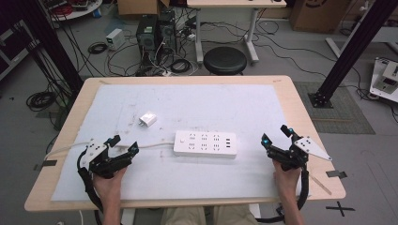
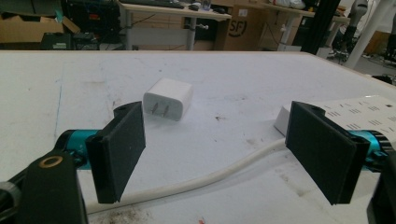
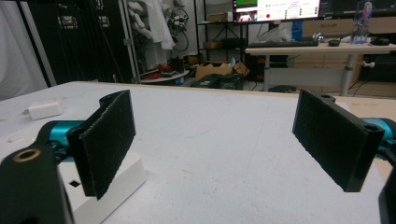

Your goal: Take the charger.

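Two grippers are held over the white mat (image 1: 197, 101), one in each hand. The left gripper (image 1: 121, 144) is seen at the mat's near left with its jaws spread apart and nothing between them; the white cable (image 2: 205, 179) lies on the mat just below them. The right gripper (image 1: 276, 134) is seen at the near right, jaws likewise wide and empty. One white power strip (image 1: 205, 144) lies between the grippers. One white charger plug (image 1: 148, 119) rests behind the strip, well apart from it, two prongs showing.
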Available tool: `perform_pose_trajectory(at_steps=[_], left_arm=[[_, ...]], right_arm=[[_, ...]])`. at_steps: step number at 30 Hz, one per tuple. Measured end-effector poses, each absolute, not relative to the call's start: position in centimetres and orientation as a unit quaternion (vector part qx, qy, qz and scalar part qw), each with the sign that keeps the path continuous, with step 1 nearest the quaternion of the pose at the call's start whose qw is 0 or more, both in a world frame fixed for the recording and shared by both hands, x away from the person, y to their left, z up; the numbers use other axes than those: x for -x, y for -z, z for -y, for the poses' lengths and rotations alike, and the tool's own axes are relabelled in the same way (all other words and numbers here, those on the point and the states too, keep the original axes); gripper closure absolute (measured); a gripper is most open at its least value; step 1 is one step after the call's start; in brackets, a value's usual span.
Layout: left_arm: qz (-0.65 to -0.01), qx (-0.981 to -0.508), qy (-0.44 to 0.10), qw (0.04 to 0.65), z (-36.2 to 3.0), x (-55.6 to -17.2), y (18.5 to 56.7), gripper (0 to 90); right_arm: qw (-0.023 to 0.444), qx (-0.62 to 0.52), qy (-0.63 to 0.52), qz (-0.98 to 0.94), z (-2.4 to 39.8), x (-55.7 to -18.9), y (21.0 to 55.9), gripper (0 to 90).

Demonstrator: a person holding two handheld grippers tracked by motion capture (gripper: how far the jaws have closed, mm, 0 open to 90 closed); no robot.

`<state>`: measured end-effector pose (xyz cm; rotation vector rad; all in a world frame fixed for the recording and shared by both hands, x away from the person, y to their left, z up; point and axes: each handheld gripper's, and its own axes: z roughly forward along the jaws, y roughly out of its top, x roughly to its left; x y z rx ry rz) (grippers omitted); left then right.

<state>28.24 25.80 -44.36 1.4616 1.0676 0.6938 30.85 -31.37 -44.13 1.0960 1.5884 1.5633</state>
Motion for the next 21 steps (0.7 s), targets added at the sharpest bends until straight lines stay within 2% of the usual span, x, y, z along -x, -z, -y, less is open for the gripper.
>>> perform_pose_trajectory(at_steps=[21], left_arm=[[-0.452, -0.63, -0.302, 0.555, -25.51, -28.32, 44.38, 20.1]], right_arm=[[0.314, -0.41, -0.599, -0.612, 31.29, -30.81, 44.1, 13.4]])
